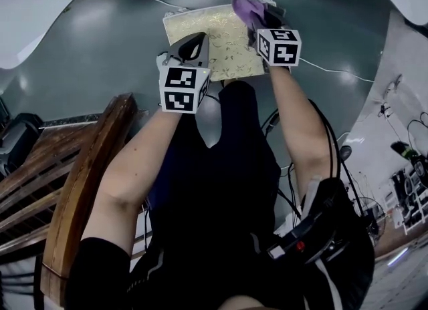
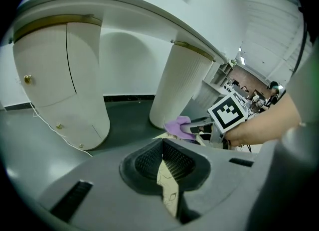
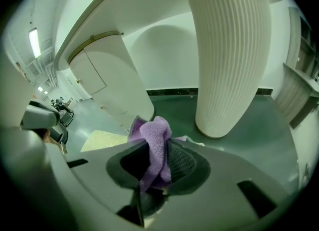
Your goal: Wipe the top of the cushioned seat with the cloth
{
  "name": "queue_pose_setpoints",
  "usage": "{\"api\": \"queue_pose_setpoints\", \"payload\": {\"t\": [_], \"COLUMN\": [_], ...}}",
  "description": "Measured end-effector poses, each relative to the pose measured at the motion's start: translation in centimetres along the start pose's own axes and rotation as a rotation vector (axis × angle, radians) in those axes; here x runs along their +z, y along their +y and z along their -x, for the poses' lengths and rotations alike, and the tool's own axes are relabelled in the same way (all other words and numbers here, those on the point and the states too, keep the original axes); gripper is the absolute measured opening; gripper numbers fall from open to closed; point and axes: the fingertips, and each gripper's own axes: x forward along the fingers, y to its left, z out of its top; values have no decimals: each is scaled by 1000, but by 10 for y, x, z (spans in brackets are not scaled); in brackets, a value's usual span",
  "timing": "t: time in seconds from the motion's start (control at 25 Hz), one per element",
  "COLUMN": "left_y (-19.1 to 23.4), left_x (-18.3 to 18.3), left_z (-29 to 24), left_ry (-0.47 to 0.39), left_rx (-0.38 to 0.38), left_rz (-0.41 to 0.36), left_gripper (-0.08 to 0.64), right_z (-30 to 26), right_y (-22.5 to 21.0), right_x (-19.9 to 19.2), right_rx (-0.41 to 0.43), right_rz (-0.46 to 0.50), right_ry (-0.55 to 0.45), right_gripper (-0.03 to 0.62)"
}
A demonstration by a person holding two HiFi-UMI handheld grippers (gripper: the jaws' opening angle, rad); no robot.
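R gripper (image 1: 262, 20): jaws clamped on bunched fuzzy purple cloth (image 1: 246, 8) | cloth at 1 o'clock corner of pale-gold patterned square cushioned seat (image 1: 224, 55), contact w/ seat unclear | L gripper (image 1: 192, 43): over seat's 8 o'clock edge, jaws together, nothing btwn | seat on dark green floor (image 1: 100, 55)

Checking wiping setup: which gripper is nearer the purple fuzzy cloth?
Right: the right gripper clamps the purple fuzzy cloth; the left gripper sits apart over the patterned cushioned seat.

It looked like a large open hall or lobby: glossy green floor (image 1: 100, 55), a ribbed white column (image 3: 232, 56), curved white cabinets (image 2: 55, 75) with gold trim, and desks (image 1: 409, 198) with equipment.
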Motion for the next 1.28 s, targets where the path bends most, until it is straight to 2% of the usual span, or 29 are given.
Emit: {"api": "queue_pose_setpoints", "payload": {"t": [0.2,0.32,0.44,0.56,0.72,0.88,1.04,1.12,1.2,1.28], "left_y": [11,21,31,42,64,84,109,121,130,137], "left_x": [-3,-7,-10,-16,-29,-42,-56,-67,-77,-81], "left_z": [7,14,27,42,60,75,90,97,103,108], "left_ry": [1,-5,-12,-27,-22,-17,-25,-14,-1,-3], "left_rx": [-5,-5,-3,-16,0,27,67,97,122,141], "left_rz": [7,12,23,47,73,83,103,102,111,124], "left_gripper": [5,3,3,3,3,4,3,3,3,3], "right_z": [7,14,25,34,30,14,-15,-27,-37,-45], "right_y": [-33,-54,-50,-8,78,165,242,263,268,267], "right_x": [-1,-2,4,15,18,7,-12,-22,-31,-37], "right_rx": [-86,-176,-221,-165,-41,79,175,181,155,131], "right_rz": [-50,-95,-90,-31,70,153,312,361,396,469], "right_ry": [-6,0,1,-23,-11,0,55,94,129,143], "right_gripper": [97,97,95,97,97,98,98,98,98,103]}}
